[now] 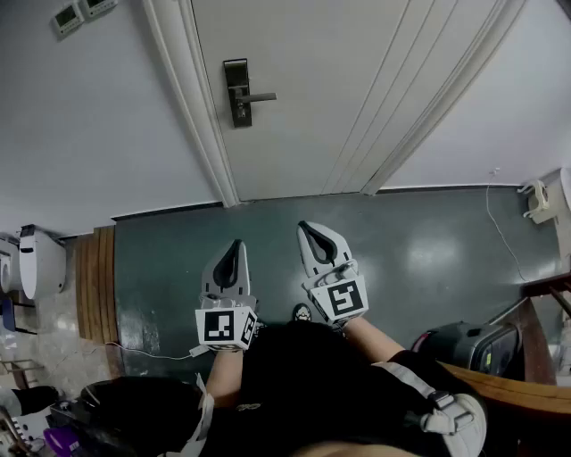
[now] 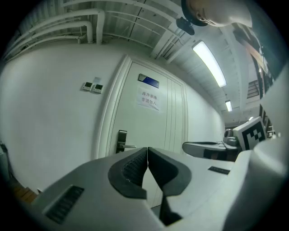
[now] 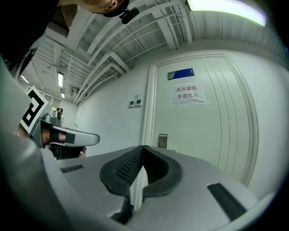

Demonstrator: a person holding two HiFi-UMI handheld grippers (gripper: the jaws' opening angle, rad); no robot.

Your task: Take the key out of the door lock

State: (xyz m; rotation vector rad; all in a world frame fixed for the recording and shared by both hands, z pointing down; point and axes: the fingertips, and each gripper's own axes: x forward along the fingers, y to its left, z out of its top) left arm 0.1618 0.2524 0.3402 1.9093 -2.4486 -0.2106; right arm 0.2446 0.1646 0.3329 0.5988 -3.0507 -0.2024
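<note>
A white door (image 1: 357,80) carries a dark lock plate with a lever handle (image 1: 239,93) near its left edge. The lock plate (image 2: 121,141) shows small in the left gripper view, and the lock plate (image 3: 162,140) peeks above the jaws in the right gripper view. No key can be made out at this distance. My left gripper (image 1: 235,245) and right gripper (image 1: 305,228) hang side by side over the floor, well short of the door. Both are shut with nothing between the jaws.
A white wall (image 1: 89,125) flanks the door on the left, with two small wall panels (image 1: 82,12). A paper notice (image 2: 148,99) and a blue sign (image 2: 148,81) hang on the door. A wooden strip (image 1: 94,286) and white fixture (image 1: 40,263) lie left; a cable (image 1: 500,232) and dark case (image 1: 468,344) right.
</note>
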